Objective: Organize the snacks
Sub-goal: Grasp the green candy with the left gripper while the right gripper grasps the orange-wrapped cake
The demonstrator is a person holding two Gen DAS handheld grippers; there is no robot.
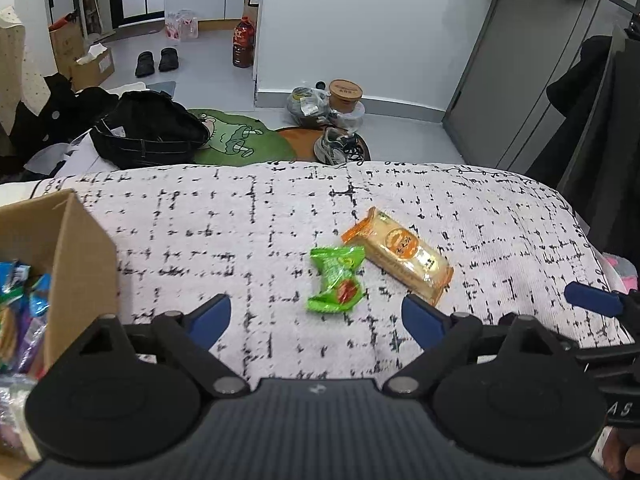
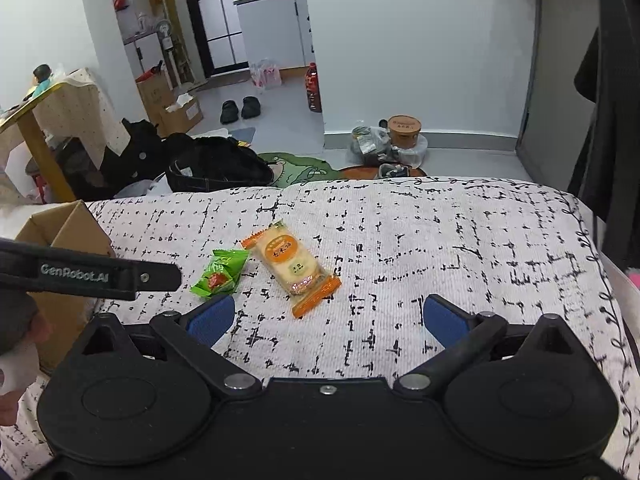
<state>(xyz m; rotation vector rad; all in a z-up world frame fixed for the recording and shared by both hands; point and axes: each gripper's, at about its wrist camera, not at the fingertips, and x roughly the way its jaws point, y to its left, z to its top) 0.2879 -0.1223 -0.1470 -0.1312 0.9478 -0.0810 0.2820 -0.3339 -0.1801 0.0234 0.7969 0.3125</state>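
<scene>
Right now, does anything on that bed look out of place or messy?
Two snacks lie loose on the blanket: a green packet and an orange packet, askew, their ends touching or overlapping. The rest sit in the box at the left. Nothing looks spilled or torn. Both grippers, left and right, have open, empty jaws.

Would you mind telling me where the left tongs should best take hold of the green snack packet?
Probably across its pinched middle, from straight above. The green snack packet lies flat on the blanket, narrowest there, clear of the orange cracker pack touching its far corner. The left tongs are open.
</scene>
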